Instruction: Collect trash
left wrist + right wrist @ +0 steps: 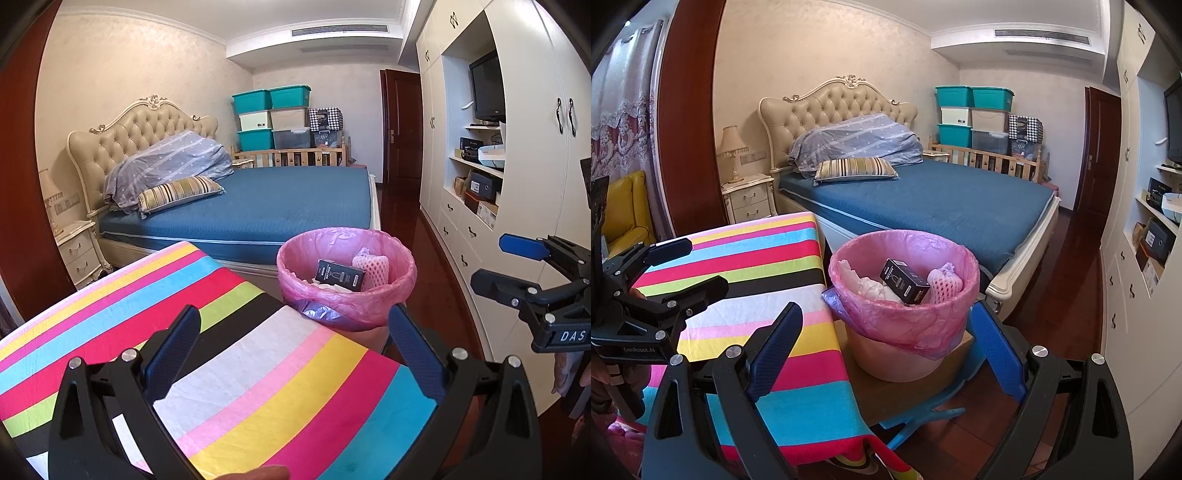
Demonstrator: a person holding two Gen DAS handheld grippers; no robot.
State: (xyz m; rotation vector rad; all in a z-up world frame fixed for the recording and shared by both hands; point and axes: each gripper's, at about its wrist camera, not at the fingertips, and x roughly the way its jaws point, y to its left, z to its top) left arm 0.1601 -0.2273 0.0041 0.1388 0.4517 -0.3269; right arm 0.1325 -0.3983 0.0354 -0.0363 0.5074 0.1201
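Note:
A round bin with a pink liner (332,301) (905,321) stands just past the striped table's far corner. Inside it lie a black box (340,275) (905,282), a pink foam net (371,267) (943,282) and crumpled white paper (864,282). My left gripper (295,310) hovers open over the striped cloth, nothing between its fingers. My right gripper (886,308) is open too, low in front of the bin and holding nothing. Each gripper also shows in the other's view: the right gripper (491,262) to the right of the bin, the left gripper (701,266) over the table.
The table wears a bright striped cloth (258,369) (757,258). The bin sits on a board on a blue stool (923,410). Behind are a blue bed (942,195), stacked storage boxes (273,118), white wardrobes (546,166) and a dark wood floor (1071,266).

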